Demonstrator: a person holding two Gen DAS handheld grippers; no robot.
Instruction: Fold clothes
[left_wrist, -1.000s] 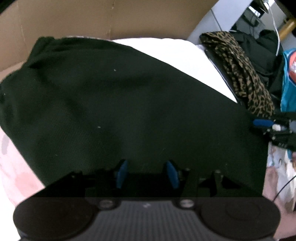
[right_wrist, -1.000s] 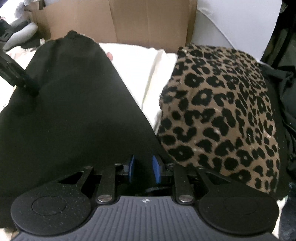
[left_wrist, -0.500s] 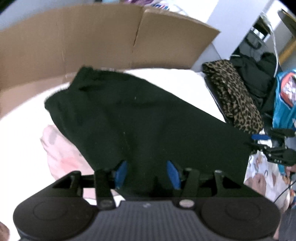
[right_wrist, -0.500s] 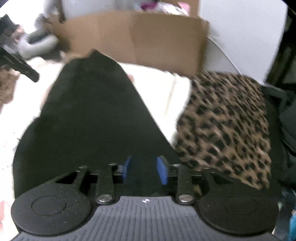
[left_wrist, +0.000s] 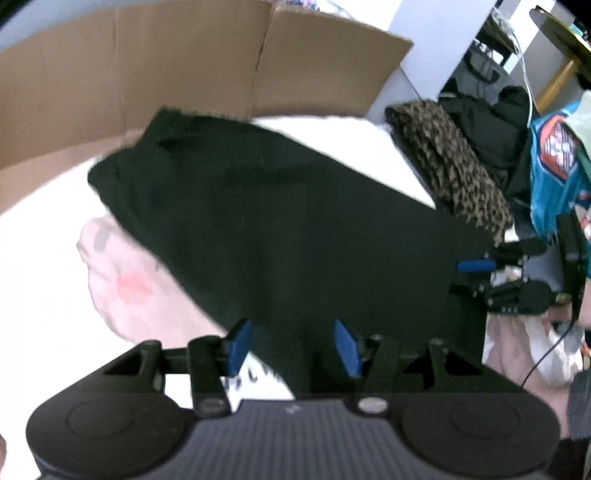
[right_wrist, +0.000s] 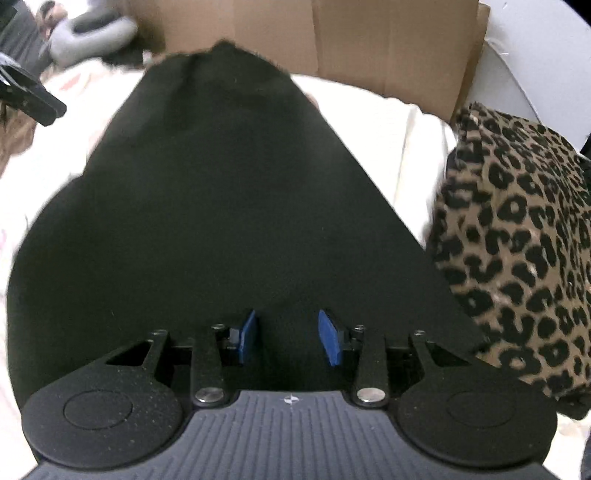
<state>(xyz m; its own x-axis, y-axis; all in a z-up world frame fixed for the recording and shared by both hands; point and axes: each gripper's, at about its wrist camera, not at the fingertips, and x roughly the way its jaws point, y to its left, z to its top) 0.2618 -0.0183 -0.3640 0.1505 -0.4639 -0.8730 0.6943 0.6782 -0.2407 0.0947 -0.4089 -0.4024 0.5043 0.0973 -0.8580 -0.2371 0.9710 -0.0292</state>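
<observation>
A black garment (left_wrist: 277, 229) lies spread flat on a white sheet (left_wrist: 351, 140). My left gripper (left_wrist: 291, 332) hovers over its near left edge. It is open, its blue pads wide apart and pressing nothing. In the right wrist view the same black garment (right_wrist: 221, 203) fills the middle. My right gripper (right_wrist: 288, 325) is open above the garment's near right corner, with black cloth below the gap and the pads clear of it. The right gripper (left_wrist: 476, 266) also shows at the garment's right edge in the left wrist view. The left gripper's body (right_wrist: 33, 99) shows at the far left.
A folded leopard-print garment (right_wrist: 517, 240) lies right beside the black one. Brown cardboard (left_wrist: 147, 66) stands behind the bed. A pink cloth (left_wrist: 129, 280) pokes out under the garment's left side. Dark clothes (left_wrist: 487, 110) and a teal garment (left_wrist: 554, 166) are piled at the right.
My left gripper has pulled up and back, so more of the garment and the pink cloth show. The right gripper's pads have spread apart and it has drawn back from the cloth.
</observation>
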